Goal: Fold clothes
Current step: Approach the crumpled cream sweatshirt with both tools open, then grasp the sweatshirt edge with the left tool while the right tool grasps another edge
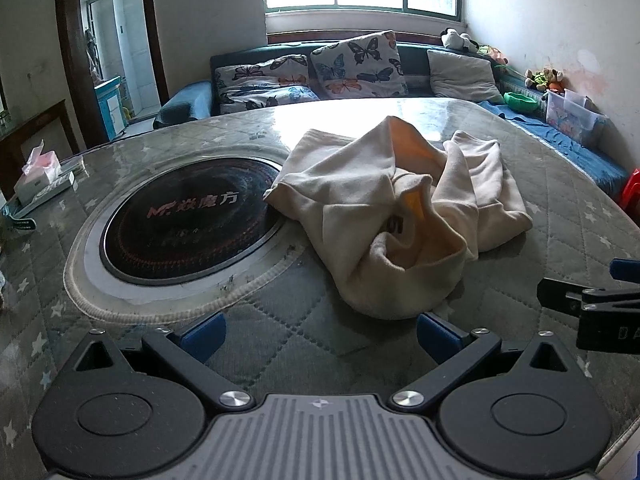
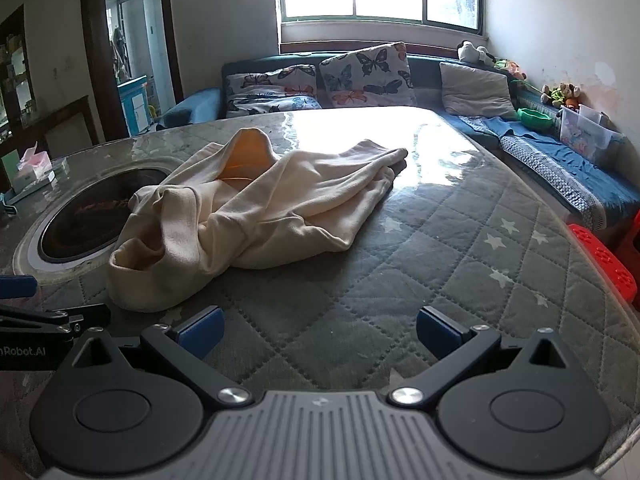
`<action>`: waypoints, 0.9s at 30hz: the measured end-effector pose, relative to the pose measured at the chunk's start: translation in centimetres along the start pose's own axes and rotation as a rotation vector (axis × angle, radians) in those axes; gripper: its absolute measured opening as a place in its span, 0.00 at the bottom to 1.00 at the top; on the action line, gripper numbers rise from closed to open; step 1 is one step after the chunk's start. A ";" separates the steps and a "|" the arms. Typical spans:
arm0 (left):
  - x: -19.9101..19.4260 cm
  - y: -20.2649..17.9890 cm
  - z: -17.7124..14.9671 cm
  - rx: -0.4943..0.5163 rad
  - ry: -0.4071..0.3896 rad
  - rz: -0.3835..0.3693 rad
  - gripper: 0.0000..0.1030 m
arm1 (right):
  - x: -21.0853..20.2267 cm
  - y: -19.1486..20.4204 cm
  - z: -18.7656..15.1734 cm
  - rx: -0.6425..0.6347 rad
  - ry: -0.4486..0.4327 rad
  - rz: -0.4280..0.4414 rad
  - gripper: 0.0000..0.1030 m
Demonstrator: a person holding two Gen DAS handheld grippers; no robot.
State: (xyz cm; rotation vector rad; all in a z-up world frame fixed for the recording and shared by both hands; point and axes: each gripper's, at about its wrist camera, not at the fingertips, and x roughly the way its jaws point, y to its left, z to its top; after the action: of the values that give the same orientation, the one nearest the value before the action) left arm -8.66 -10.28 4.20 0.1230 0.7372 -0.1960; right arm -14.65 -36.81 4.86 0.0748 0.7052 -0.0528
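A cream garment (image 1: pixel 396 208) lies crumpled in a heap on the quilted grey table cover (image 1: pixel 304 344), with an orange lining showing inside. It also shows in the right wrist view (image 2: pixel 260 208), left of centre. My left gripper (image 1: pixel 320 334) is open and empty, low over the cover just in front of the garment's near hem. My right gripper (image 2: pixel 320 330) is open and empty, over bare cover to the right of the garment. Each gripper shows at the edge of the other's view: the right one (image 1: pixel 592 300), the left one (image 2: pixel 48 312).
A round black cooktop (image 1: pixel 192 220) is set in the table, partly under the garment. A tissue box (image 1: pixel 38 172) and small items lie at the far left. A sofa with butterfly cushions (image 1: pixel 356 64) stands behind. A red stool (image 2: pixel 604 260) is at the right edge.
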 end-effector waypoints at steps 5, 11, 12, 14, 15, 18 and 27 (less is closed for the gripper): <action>0.5 0.0 1.0 0.010 -0.004 -0.002 1.00 | 0.7 0.1 0.8 -0.013 0.001 0.006 1.00; 0.9 0.0 2.7 0.051 -0.026 -0.013 1.00 | 1.5 0.0 2.0 -0.031 -0.005 0.009 1.00; 1.0 0.0 3.0 0.061 -0.032 -0.011 1.00 | 1.7 0.0 2.3 -0.034 -0.006 0.009 1.00; 1.2 0.0 3.9 0.078 -0.045 -0.010 1.00 | 2.2 -0.1 2.8 -0.038 -0.006 0.013 1.00; 1.3 -0.1 4.3 0.085 -0.051 -0.009 1.00 | 2.4 -0.2 3.1 -0.037 -0.004 0.015 1.00; 1.9 -0.2 5.6 0.109 -0.063 -0.014 1.00 | 2.9 -0.6 4.2 -0.034 -0.011 0.021 1.00; 5.5 -0.7 10.2 0.130 -0.075 -0.047 1.00 | 6.1 -2.5 8.3 -0.039 -0.012 -0.025 1.00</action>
State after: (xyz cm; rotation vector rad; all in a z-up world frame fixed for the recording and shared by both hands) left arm 1.78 -13.51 7.94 0.2208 0.6531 -0.2917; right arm -4.81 -40.17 7.10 0.0282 0.6950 -0.0632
